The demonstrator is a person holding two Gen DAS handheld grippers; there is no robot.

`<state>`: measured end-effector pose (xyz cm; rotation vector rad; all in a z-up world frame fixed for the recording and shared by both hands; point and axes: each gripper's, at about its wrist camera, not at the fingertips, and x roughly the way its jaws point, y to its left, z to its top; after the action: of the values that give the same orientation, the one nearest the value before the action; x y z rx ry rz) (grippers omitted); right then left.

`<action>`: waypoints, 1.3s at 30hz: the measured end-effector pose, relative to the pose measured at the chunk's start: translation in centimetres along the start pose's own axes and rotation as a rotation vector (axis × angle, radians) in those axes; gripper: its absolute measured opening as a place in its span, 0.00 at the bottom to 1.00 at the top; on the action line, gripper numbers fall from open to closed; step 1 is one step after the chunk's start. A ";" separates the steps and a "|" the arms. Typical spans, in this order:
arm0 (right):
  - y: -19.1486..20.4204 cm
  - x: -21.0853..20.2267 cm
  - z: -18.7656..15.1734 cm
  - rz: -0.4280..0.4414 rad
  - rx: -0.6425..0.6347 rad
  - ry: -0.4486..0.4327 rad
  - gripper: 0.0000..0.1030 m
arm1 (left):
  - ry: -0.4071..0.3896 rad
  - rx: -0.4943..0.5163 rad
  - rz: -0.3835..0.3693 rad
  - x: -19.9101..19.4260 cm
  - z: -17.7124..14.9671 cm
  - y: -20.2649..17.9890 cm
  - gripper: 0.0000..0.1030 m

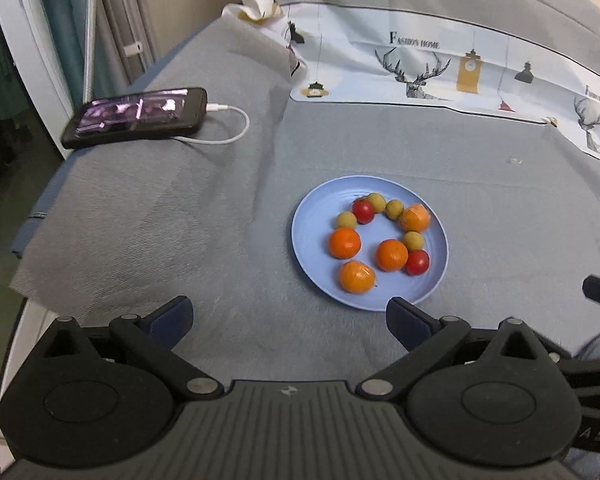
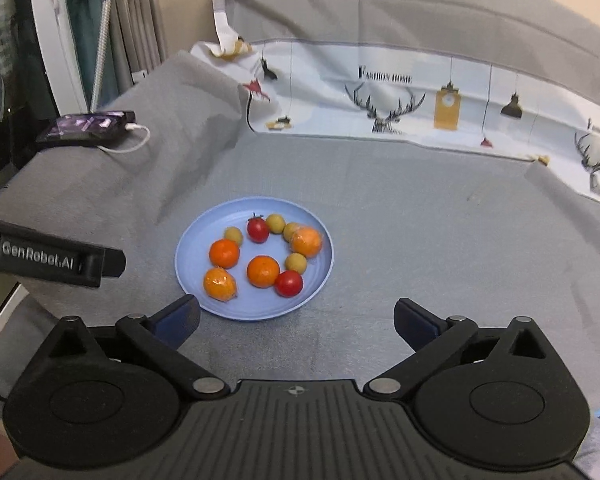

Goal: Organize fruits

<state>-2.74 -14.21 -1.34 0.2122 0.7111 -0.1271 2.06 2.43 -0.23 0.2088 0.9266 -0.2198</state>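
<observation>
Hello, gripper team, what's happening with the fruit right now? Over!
Left gripper open, empty. Right gripper open, empty. All fruit on the blue plate: oranges, tomatoes, small green ones. Nothing blocking; phone far off to the left.

The printed cloth (image 1: 440,68) at the far edge of the bed is cut by the right edge in both views, so its last deer is only partly seen. In the right wrist view, one yellow-green fruit (image 2: 290,231) on the plate (image 2: 192,252) is half hidden behind a wrapped orange (image 2: 307,241). The phone (image 2: 86,128) at the far left corner shows only glare on its screen. The left gripper (image 2: 60,260) enters from the left edge there, so its fingers cannot be judged.
</observation>
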 end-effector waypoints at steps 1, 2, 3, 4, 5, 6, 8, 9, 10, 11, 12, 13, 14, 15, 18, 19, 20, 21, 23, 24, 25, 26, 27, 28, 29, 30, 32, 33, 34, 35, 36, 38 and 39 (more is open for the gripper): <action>0.1 -0.5 -0.1 -0.002 -0.005 -0.011 0.99 | -0.009 0.005 0.004 -0.6 -0.4 -0.1 1.00; 0.2 -1.0 -0.2 -0.004 -0.013 -0.022 0.99 | -0.018 0.010 0.006 -1.0 -0.6 -0.2 1.00; 0.3 -1.4 -0.4 -0.006 -0.022 -0.032 0.99 | -0.022 0.012 0.006 -1.4 -0.8 -0.3 1.00; 0.4 -1.9 -0.6 -0.009 -0.030 -0.040 0.99 | -0.024 0.013 0.002 -1.7 -1.0 -0.4 1.00; 0.5 -2.2 -0.7 -0.010 -0.036 -0.046 0.99 | -0.025 0.012 0.000 -1.9 -1.2 -0.5 1.00; 0.6 -2.6 -0.9 -0.011 -0.040 -0.051 0.99 | -0.025 0.009 -0.001 -2.2 -1.3 -0.5 1.00; 0.7 -3.1 -1.1 -0.016 -0.045 -0.060 0.99 | -0.030 0.008 0.001 -2.6 -1.6 -0.6 1.00; 0.6 -3.3 -1.2 -0.019 -0.044 -0.063 0.99 | -0.037 0.009 0.004 -2.8 -1.7 -0.6 1.00; 0.6 -3.5 -1.3 -0.023 -0.040 -0.065 0.99 | -0.041 0.011 0.007 -3.0 -1.7 -0.6 1.00; 0.5 -3.6 -1.3 -0.026 -0.035 -0.066 0.99 | -0.043 0.013 0.011 -3.1 -1.9 -0.7 1.00; 0.5 -3.6 -1.3 -0.027 -0.031 -0.066 0.99 | -0.046 0.014 0.011 -3.2 -1.9 -0.6 1.00; 0.5 -3.7 -1.3 -0.028 -0.029 -0.067 0.99 | -0.047 0.015 0.011 -3.3 -1.9 -0.7 1.00; 0.5 -3.8 -1.4 -0.029 -0.028 -0.068 0.99 | -0.050 0.015 0.010 -3.5 -2.0 -0.7 1.00; 0.5 -4.0 -1.4 -0.029 -0.030 -0.072 0.99 | -0.053 0.016 0.011 -3.6 -2.1 -0.8 1.00; 0.7 -4.3 -1.4 -0.027 -0.040 -0.082 0.99 | -0.057 0.023 0.016 -3.8 -2.2 -1.0 1.00; 0.7 -4.4 -1.4 -0.028 -0.042 -0.086 0.99 | -0.058 0.024 0.018 -3.9 -2.2 -1.0 1.00; 0.7 -4.5 -1.4 -0.029 -0.043 -0.089 0.99 | -0.061 0.025 0.021 -3.9 -2.2 -1.0 1.00; 0.7 -4.6 -1.4 -0.030 -0.043 -0.091 0.99 | -0.063 0.025 0.025 -4.0 -2.1 -1.0 1.00; 0.6 -4.6 -1.4 -0.032 -0.040 -0.093 0.99 | -0.065 0.022 0.028 -4.1 -2.1 -1.0 1.00; 0.6 -4.7 -1.4 -0.033 -0.038 -0.093 0.99 | -0.065 0.021 0.028 -4.0 -2.0 -1.0 1.00; 0.6 -4.7 -1.4 -0.034 -0.037 -0.092 0.99 | -0.064 0.021 0.030 -4.0 -2.0 -1.0 1.00; 0.6 -4.7 -1.4 -0.035 -0.036 -0.092 0.99 | -0.064 0.021 0.033 -4.0 -2.1 -1.0 1.00; 0.6 -4.7 -1.4 -0.035 -0.036 -0.091 0.99 | -0.062 0.022 0.036 -4.0 -2.1 -1.0 1.00; 0.7 -4.7 -1.5 -0.036 -0.036 -0.091 0.99 | -0.062 0.023 0.038 -4.0 -2.1 -1.1 1.00; 0.7 -4.7 -1.5 -0.036 -0.036 -0.091 0.99 | -0.062 0.024 0.040 -4.0 -2.2 -1.1 1.00; 0.7 -4.7 -1.4 -0.036 -0.037 -0.091 0.99 | -0.061 0.024 0.041 -4.0 -2.1 -1.0 1.00; 0.7 -4.7 -1.4 -0.036 -0.037 -0.089 0.99 | -0.056 0.027 0.037 -3.9 -2.2 -1.1 1.00; 0.7 -4.6 -1.4 -0.036 -0.037 -0.087 0.99 | -0.053 0.030 0.032 -3.8 -2.2 -1.1 1.00; 0.7 -4.5 -1.4 -0.037 -0.037 -0.085 0.99 | -0.051 0.032 0.030 -3.8 -2.2 -1.1 1.00; 0.7 -4.5 -1.4 -0.038 -0.037 -0.084 0.99 | -0.048 0.034 0.029 -3.7 -2.2 -1.1 1.00; 0.7 -4.5 -1.4 -0.038 -0.037 -0.083 0.99 | -0.047 0.036 0.030 -3.6 -2.2 -1.2 1.00; 0.7 -4.5 -1.4 -0.038 -0.038 -0.083 0.99 | -0.047 0.040 0.032 -3.5 -2.3 -1.2 1.00; 0.7 -4.5 -1.4 -0.038 -0.037 -0.083 0.99 | -0.047 0.041 0.032 -3.4 -2.3 -1.2 1.00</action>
<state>-6.82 -12.96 0.69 0.1569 0.6351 -0.1582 -2.02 2.20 1.11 0.2556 0.8719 -0.2135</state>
